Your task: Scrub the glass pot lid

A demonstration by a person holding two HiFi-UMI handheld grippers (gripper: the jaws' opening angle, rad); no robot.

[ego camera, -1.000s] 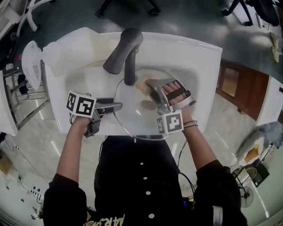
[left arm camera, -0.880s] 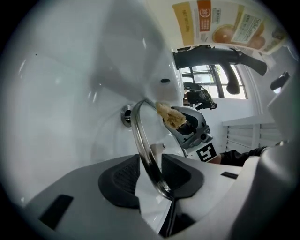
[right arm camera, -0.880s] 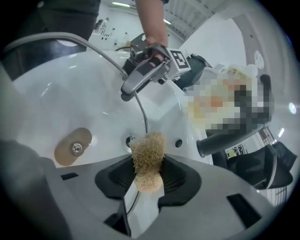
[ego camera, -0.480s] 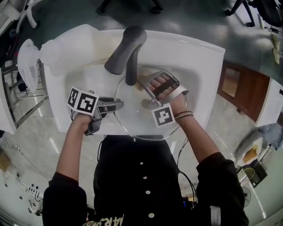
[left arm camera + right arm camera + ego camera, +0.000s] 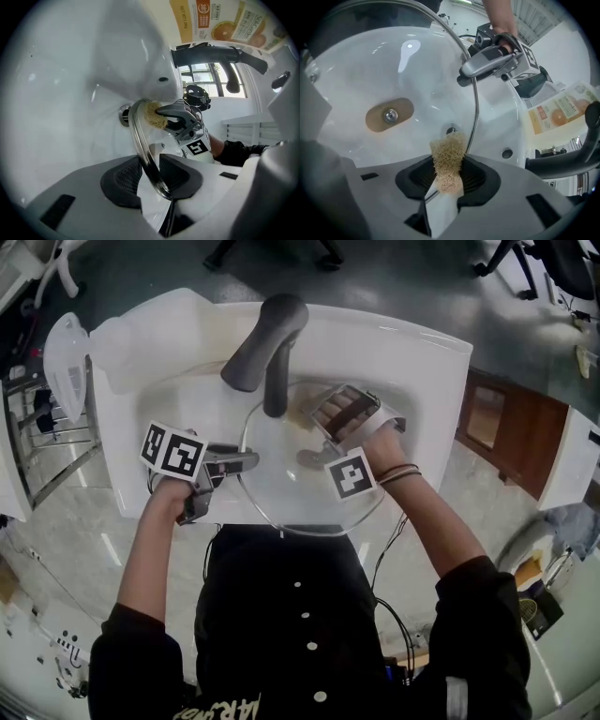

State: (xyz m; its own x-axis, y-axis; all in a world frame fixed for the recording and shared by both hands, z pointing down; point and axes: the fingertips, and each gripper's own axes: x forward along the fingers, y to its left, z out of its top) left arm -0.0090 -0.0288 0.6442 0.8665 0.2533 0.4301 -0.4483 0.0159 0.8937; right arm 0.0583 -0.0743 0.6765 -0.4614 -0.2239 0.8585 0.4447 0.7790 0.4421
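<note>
The round glass pot lid stands tilted in the white sink. My left gripper is shut on its metal rim at the lid's left edge, the rim pinched between the two pads. My right gripper is shut on a tan fibrous scrubber. It holds the scrubber against the far part of the lid, close under the faucet. Through the glass, in the right gripper view, the lid's brown knob plate shows.
A dark grey faucet arches over the basin's back. The drain and an overflow hole sit in the basin wall. A translucent jug stands at the sink's left, and an orange-labelled pack lies beyond the rim.
My right gripper has slid with the scrubber across the lid, away from me and toward the faucet. The left gripper has kept its place at the rim.
</note>
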